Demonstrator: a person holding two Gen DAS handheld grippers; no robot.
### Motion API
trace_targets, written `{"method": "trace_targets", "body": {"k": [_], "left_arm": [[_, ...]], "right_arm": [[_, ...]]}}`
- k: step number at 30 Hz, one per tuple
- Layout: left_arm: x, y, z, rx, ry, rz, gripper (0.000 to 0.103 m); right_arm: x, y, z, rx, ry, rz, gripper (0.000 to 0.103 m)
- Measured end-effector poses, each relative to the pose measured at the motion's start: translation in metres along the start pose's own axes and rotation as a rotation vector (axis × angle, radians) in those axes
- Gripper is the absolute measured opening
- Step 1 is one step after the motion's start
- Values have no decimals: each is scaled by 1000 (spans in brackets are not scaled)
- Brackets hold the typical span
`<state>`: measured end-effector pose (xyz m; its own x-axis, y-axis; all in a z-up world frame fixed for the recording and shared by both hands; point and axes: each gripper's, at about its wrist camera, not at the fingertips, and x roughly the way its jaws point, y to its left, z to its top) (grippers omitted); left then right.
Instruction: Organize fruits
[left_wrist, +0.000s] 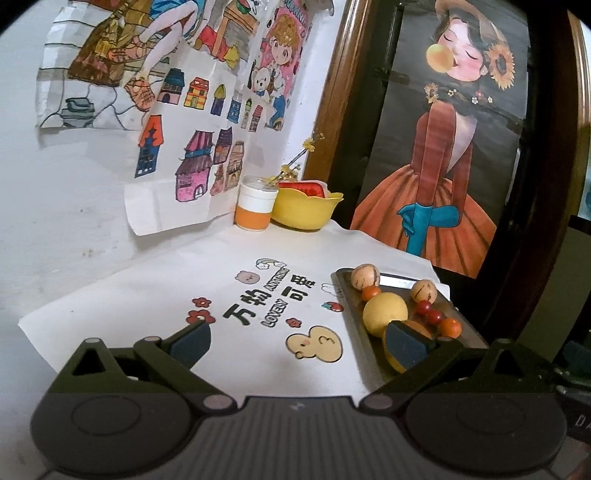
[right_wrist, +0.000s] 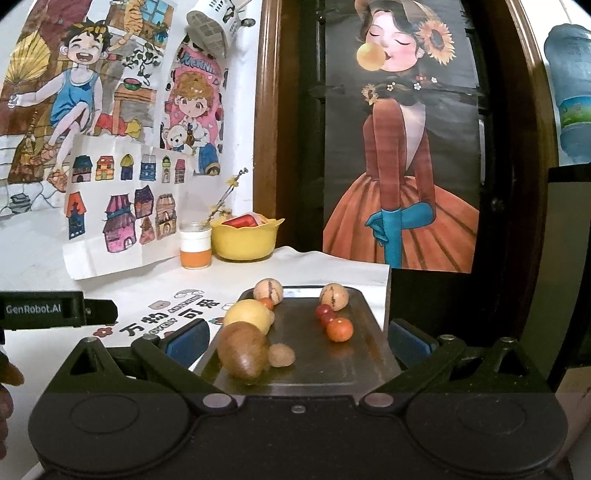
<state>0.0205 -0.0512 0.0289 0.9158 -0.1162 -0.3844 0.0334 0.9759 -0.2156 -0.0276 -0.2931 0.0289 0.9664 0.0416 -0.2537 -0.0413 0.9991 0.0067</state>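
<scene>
A dark metal tray (right_wrist: 332, 365) lies at the table's right edge and holds several fruits. On it are a brown kiwi (right_wrist: 243, 354), a yellow lemon (right_wrist: 247, 315), a small tan fruit (right_wrist: 281, 355), a tangerine (right_wrist: 339, 329), cherry tomatoes (right_wrist: 325, 314) and two tan striped balls (right_wrist: 268, 290). My right gripper (right_wrist: 299, 341) is open and straddles the tray's near end, holding nothing. My left gripper (left_wrist: 299, 343) is open over the printed cloth left of the tray (left_wrist: 354, 317). Its right finger pad (left_wrist: 406, 345) partly hides the kiwi in front of the lemon (left_wrist: 386, 314).
A yellow bowl (right_wrist: 245, 238) with something red in it and a white jar with an orange band (right_wrist: 195, 247) stand at the back by the wall. Drawings hang on the wall. A dark wooden frame with a poster rises right of the table. The left gripper's body (right_wrist: 55, 309) shows at left.
</scene>
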Motion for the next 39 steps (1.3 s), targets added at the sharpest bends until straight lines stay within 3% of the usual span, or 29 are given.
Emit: {"method": "trace_targets", "body": {"k": [14, 29, 39], "left_arm": [[-27, 27, -19, 62, -42, 18, 103], [-50, 39, -59, 108, -14, 39, 103], [-59, 40, -58, 115, -35, 45, 103]], "right_arm": [[-19, 28, -28, 21, 4, -15, 102], [-51, 36, -56, 18, 0, -37, 102], [-57, 40, -61, 18, -27, -29, 102]]}}
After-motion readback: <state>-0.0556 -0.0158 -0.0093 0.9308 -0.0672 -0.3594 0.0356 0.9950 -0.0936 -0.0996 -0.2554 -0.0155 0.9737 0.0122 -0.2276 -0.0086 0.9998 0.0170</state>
